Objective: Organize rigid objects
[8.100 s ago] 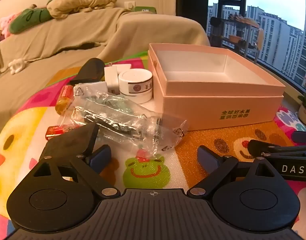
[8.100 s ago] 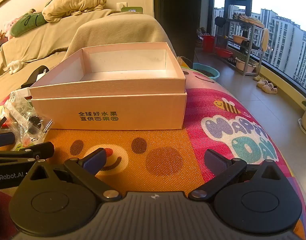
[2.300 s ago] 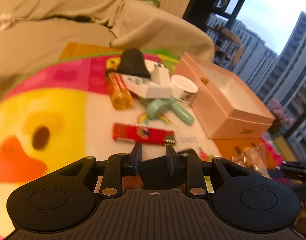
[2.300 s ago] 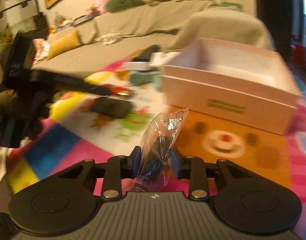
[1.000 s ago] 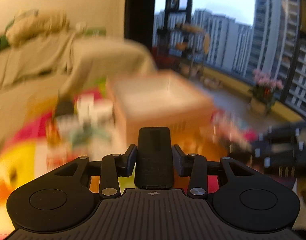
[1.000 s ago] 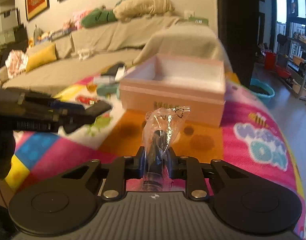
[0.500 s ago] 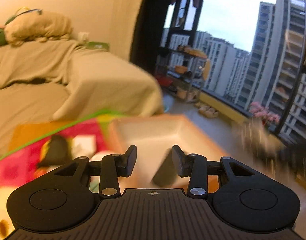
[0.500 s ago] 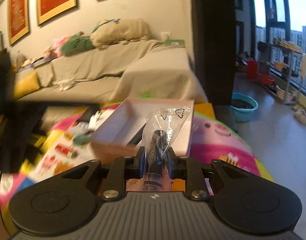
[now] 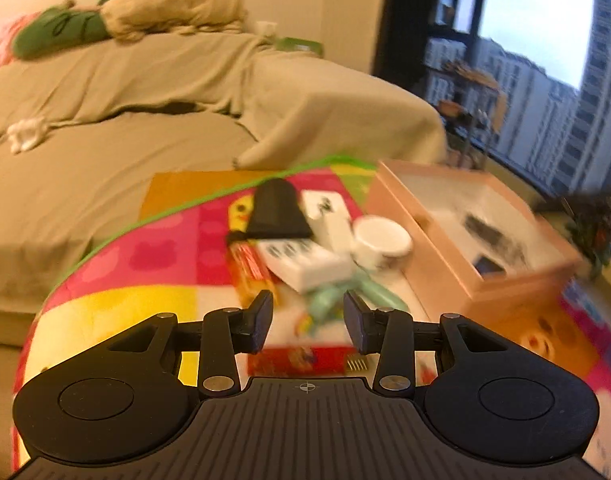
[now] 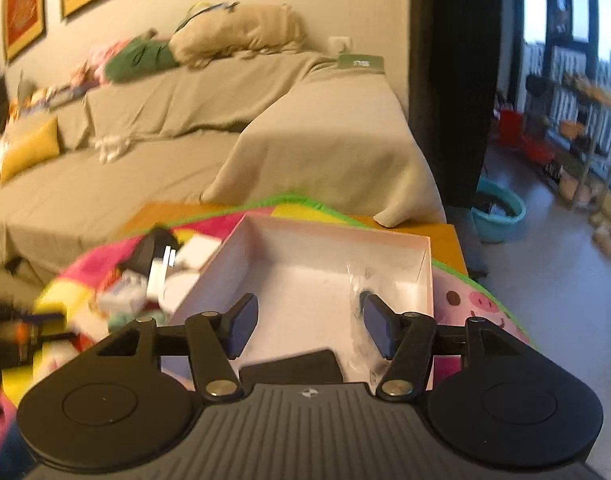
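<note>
The pink box [image 10: 421, 268] already holds a flat black item [image 10: 291, 366] and a clear plastic bag [image 10: 359, 300]. The right gripper [image 10: 309, 326] hangs over it, fingers spread and empty. The left gripper [image 9: 307, 316], fingers likewise spread, faces the remaining clutter; likely next comes the red lighter [image 9: 301, 360] at 6 o'clock.

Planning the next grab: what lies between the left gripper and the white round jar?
In the left wrist view, a mint-green item lies between the left gripper and the white round jar.
</note>
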Available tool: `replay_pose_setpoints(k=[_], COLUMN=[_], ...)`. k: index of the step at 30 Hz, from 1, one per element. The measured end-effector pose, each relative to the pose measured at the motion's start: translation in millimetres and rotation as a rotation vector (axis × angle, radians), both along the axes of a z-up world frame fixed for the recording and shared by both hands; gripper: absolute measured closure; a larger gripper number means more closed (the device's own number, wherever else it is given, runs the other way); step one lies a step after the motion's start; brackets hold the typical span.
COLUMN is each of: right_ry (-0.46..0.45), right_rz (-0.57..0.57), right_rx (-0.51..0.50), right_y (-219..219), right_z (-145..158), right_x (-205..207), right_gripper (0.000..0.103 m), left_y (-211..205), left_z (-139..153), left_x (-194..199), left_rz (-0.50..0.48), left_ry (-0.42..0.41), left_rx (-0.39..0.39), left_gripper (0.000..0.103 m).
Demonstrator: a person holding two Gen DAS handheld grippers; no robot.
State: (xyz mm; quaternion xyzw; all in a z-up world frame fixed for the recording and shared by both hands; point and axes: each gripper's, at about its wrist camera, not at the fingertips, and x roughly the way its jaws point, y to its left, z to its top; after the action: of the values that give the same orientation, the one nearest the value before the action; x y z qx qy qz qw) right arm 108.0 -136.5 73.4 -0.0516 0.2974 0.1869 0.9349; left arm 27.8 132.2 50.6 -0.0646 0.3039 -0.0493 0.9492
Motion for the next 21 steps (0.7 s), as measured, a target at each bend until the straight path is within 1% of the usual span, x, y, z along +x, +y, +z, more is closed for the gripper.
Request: replay_pose_setpoints(k=[2, 4, 6, 7, 9, 11, 14, 16, 17, 21], right_ry=[-0.014, -0.009, 0.008, 0.016, 0.028, 0.036, 0.036, 0.03, 0.03, 0.034], right_rz=[0.016, 0.021, 0.026, 0.032, 0.055, 0.089, 0.149, 0.185, 0.204, 0.268], right_rx=[-0.032, -0.044, -0.023, -0.009, 0.022, 0.028, 0.009, -0.006, -0.015, -0.049], right_y=[3, 6, 6, 7, 10, 16, 26, 36, 43, 78], right_z=[-4, -7, -9, -10, -13, -17, -22, -25, -28, -39], right_x=[-11, -21, -30, -33, -41, -48, -56, -60, -63, -71], right_gripper=[0.036, 0.036, 0.035, 0.035, 0.034, 0.034, 0.034, 0.033, 0.033, 0.033], left_y=[11, 21, 31, 34, 35, 34, 45, 53, 54, 53], left_z=[-1, -2, -5, -6, -9, -12, -18, -17, -16, -26], left_x=[13, 25, 34, 35, 35, 33, 34, 40, 44, 70], left_rz=[0.036, 0.075, 0.117, 0.124, 0.083, 0.052, 0.102, 0.144, 0.149, 0.144], left_ry=[-0.004, -0.006, 0.006, 0.013, 0.016, 0.026, 0.033, 0.026, 0.025, 0.07], left_rx=[-0.058, -0.109, -0.143, -0.151, -0.15, -0.136, -0.169, -0.188, -0.188, -0.169], left_gripper=[0.059, 0.059, 0.06, 0.06, 0.06, 0.06, 0.06, 0.06, 0.06, 0.061])
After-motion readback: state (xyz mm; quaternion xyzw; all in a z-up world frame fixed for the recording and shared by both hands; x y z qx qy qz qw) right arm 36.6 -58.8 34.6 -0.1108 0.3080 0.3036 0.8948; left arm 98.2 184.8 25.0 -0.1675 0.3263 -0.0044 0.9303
